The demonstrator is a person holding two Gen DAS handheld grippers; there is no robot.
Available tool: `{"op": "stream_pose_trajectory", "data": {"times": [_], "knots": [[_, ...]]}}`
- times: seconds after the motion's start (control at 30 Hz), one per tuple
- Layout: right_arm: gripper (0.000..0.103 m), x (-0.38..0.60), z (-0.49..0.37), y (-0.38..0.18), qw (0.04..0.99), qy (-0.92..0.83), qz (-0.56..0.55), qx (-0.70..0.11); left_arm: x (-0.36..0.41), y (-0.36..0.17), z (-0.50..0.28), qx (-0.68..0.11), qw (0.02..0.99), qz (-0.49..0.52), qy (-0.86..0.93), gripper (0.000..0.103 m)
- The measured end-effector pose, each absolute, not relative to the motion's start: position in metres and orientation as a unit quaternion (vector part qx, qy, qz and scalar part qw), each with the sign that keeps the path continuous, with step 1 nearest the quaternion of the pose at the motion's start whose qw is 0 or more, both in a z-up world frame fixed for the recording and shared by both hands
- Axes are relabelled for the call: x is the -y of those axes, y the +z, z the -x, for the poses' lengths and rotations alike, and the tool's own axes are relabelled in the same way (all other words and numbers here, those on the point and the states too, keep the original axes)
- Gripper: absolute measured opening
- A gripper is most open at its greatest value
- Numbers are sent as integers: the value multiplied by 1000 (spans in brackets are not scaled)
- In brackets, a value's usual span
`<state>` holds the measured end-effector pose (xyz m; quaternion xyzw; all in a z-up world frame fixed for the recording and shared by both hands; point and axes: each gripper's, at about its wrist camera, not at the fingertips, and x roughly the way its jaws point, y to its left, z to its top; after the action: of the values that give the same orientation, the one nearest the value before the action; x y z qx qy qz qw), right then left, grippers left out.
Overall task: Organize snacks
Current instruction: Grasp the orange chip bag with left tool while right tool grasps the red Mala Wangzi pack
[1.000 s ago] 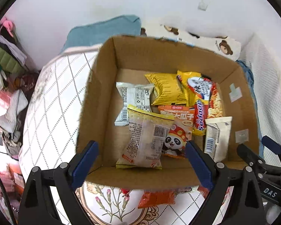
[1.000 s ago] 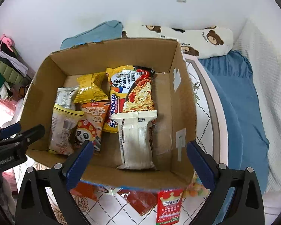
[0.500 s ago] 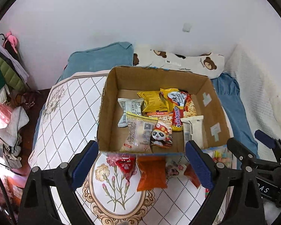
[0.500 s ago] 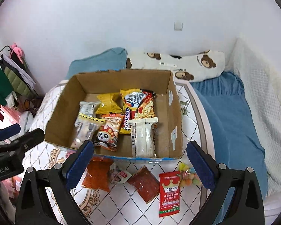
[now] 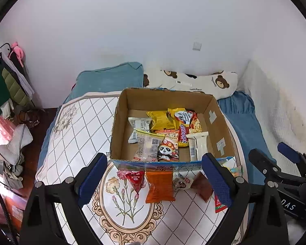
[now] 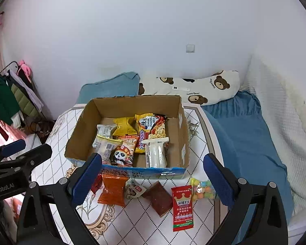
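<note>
An open cardboard box [image 5: 120,134] [image 6: 79,134] stands on the bed and holds several snacks, among them a panda packet [image 5: 167,150] [image 6: 122,156], a white bar [image 5: 196,145] [image 6: 156,153] and a yellow packet [image 5: 160,120]. Loose on the quilt in front of it lie an orange packet [image 5: 159,186] [image 6: 113,187], a brown-red packet [image 6: 158,198], a red sachet [image 6: 182,206] and a candy bag [image 6: 203,189]. My left gripper [image 5: 154,163] hangs open above these, holding nothing. My right gripper [image 6: 152,159] is open and empty too, to the right of the left one.
A bear-print pillow [image 6: 193,89] and a teal pillow [image 5: 110,79] lie behind the box against the white wall. A blue blanket [image 6: 244,143] covers the bed's right side. Clothes on a rack [image 5: 8,81] stand left of the bed's edge.
Both grippers have drawn back and upward from the box, which now looks smaller and farther. The loose snacks in front of it have come into view. Both stay open.
</note>
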<state>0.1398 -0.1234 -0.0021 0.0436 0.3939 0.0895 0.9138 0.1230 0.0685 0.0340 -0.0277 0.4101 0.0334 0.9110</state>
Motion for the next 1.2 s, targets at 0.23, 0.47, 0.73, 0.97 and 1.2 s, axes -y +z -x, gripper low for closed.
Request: {"op": "stream_pose_trajectory", "data": {"times": [0.23,0.47,0.73,0.97,1.2], "knots": [[102,132,-151,-18,904,90,-64,-412,-69,20,-131,-420,907,25,39,95],[102,132,-177,-90,866,91,-59,-488,-73,-49,-154,-490,870,2,52,95],[102,117,-198,-207,790,127,-13,-600,-62,-155,-183,-604,796,-18,32,95],[102,151,-191,-232,772,101,-41,-627,-41,-215,-206,-655,755,-19,7,84],[86,191,-190,-262,744,88,-101,-655,-38,-227,-200,-658,753,-12,10,57]]}}
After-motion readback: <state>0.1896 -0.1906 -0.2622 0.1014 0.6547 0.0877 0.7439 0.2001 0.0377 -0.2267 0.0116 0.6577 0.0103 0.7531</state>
